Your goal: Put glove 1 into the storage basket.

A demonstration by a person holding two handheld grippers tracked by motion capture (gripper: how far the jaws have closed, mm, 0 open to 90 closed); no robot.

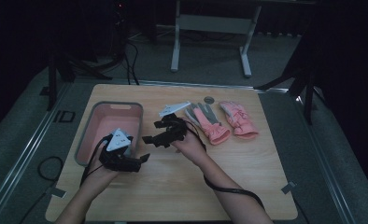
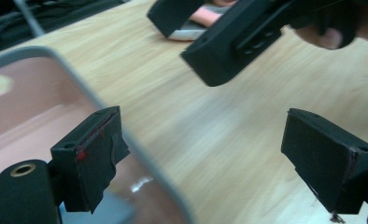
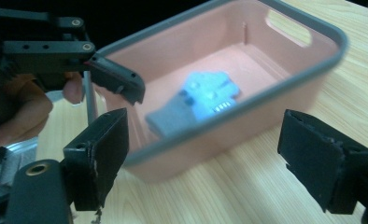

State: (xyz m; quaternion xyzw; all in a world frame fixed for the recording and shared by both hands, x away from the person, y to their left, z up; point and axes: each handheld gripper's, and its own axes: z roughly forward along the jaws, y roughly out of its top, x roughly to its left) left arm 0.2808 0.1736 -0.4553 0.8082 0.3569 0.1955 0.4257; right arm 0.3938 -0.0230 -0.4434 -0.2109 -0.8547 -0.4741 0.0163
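Gloves, two pink ones, lie flat on the wooden surface well to the right of the pink bin, side by side, long axes roughly parallel, cuffs toward the person and fingers pointing away. Nearer the bin, the right gripper hovers between bin and gloves, jaws spread wide with nothing between them, aimed at the bin. Over the bin's near right corner, the left gripper is likewise agape and empty. Inside the bin rests a blue-grey glove.
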